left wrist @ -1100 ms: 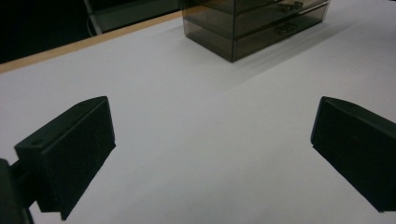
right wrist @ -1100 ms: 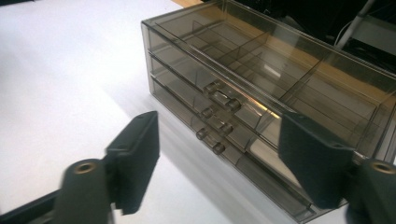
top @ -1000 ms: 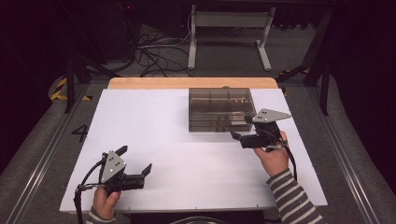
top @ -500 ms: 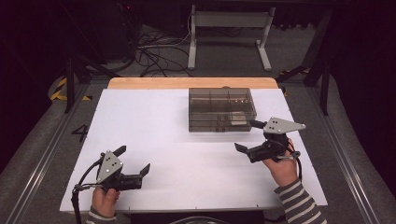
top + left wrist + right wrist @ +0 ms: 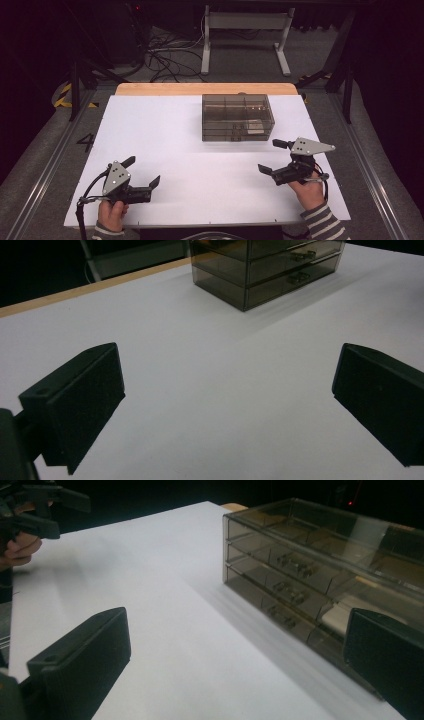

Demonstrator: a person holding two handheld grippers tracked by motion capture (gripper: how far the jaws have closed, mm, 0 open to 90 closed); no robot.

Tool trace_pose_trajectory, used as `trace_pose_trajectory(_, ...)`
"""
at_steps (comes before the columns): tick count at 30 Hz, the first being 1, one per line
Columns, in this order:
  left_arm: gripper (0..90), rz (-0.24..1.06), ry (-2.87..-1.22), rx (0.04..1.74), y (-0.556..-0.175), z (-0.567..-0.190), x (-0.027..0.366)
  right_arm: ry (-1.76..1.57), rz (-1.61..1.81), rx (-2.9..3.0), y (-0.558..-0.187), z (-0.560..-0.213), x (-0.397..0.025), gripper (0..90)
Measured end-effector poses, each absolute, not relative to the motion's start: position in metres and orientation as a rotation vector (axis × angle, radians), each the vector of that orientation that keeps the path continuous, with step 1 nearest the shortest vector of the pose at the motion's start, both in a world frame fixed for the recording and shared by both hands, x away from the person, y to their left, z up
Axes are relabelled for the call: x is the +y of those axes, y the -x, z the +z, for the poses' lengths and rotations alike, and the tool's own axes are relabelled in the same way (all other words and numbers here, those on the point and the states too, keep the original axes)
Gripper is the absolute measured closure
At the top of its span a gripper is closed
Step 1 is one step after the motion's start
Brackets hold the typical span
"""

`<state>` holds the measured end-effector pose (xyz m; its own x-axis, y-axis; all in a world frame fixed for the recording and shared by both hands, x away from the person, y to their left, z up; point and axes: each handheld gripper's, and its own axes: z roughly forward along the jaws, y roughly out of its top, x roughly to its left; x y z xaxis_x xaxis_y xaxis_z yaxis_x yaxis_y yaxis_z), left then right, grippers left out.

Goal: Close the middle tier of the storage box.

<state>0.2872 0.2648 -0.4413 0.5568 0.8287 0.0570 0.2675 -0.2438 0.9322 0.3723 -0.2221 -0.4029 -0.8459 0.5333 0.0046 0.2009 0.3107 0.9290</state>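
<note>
White table (image 5: 200,150) lies bare between both grippers' spread jaws and the drawer box (image 5: 237,117).

1. The white tabletop (image 5: 200,150) is brightly lit from above, while the floor and everything beyond its far edge sink into near darkness.
2. The smoky drawer box (image 5: 238,117) casts a soft shadow toward the tabletop's near edge; in the right gripper view it runs along the box's front.
3. In both gripper views the black jaws at the bottom are out of focus and featureless.
4. The left gripper view carries a dull grey cast, and its far edge blurs slightly.
5. A small red light glows in the dark background.
</note>
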Motion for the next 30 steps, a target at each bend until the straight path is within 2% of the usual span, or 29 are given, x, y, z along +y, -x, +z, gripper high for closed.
trace_pose_trajectory(30, 1.8, 0.742, -1.803, 0.866, -0.289, -0.448, 0.261, -0.761, 1.508, 2.348, -0.362, -0.459, -0.255, 0.0)
